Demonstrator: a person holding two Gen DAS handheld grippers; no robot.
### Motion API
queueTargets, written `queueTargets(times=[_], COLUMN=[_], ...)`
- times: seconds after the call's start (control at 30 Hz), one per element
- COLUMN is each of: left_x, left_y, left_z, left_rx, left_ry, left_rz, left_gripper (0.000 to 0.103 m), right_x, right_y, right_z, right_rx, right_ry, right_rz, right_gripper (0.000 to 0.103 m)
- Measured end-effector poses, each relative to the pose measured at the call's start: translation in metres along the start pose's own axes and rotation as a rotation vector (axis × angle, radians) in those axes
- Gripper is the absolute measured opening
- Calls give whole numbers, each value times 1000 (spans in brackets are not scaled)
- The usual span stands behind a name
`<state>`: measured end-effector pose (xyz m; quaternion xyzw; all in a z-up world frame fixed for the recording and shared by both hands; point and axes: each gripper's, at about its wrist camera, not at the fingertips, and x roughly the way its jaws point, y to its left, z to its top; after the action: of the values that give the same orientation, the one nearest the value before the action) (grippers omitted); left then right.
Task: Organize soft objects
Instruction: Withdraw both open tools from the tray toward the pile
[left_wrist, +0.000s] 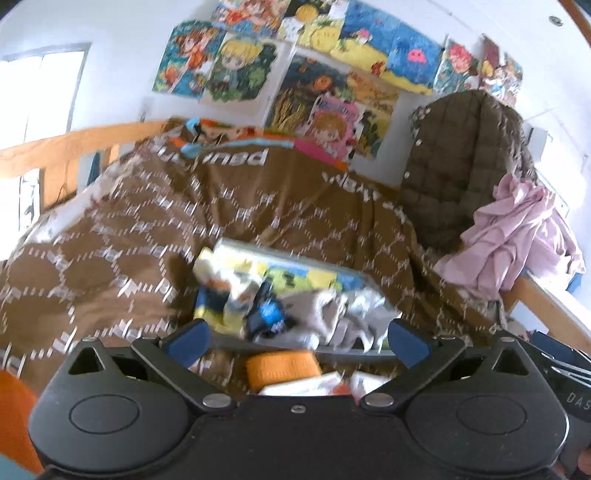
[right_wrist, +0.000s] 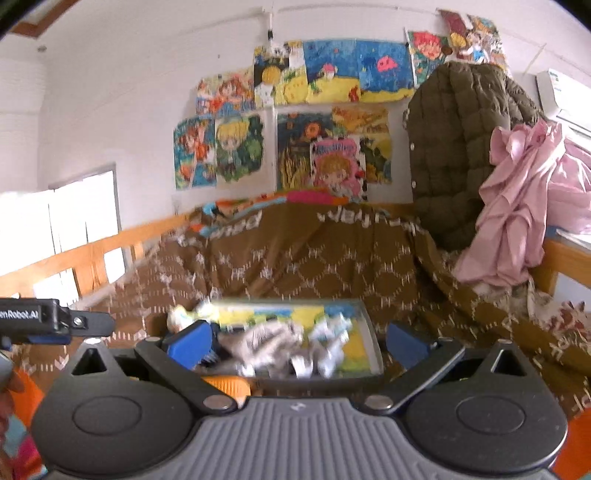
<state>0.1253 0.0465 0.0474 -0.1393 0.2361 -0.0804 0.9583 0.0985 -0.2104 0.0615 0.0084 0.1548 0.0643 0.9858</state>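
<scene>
Above the bin (right_wrist: 365, 332) of socks (right_wrist: 273, 343) (blurred), both grippers' jaws gape wide, empty.

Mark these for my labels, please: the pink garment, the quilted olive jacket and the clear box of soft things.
pink garment (right_wrist: 517, 206): right wrist view, on its crumpled middle folds.
quilted olive jacket (left_wrist: 454, 158): left wrist view, on its quilted front.
clear box (right_wrist: 364, 325): right wrist view, on its right wall.

A white wall (right_wrist: 129, 92) at the far side carries colourful cartoon posters (right_wrist: 295, 122). Bright daylight pours through a window (right_wrist: 85, 221) at the left. A wooden bed rail (left_wrist: 74, 144) frames a bed under a brown patterned bedspread (left_wrist: 147, 229); an air conditioner (right_wrist: 565, 99) hangs at the far right.
</scene>
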Motion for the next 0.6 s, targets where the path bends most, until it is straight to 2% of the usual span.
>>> queueTargets(times=[0.17,0.3,0.6], left_x=[-2,-3,24], left_y=[21,29,19], left_z=[-14,-18,-29], left_rx=[-62,-99,24], left_ry=[108,158,270], left_rz=[32,27,-9], left_gripper=[102,102,102], right_x=[-9,-9,16], right_y=[9,19,24], right_z=[-21,-35,-54], right_rx=[-45,-80,-71], right_ry=[73,136,276], right_rz=[6,22,37], right_gripper=[103,103,103])
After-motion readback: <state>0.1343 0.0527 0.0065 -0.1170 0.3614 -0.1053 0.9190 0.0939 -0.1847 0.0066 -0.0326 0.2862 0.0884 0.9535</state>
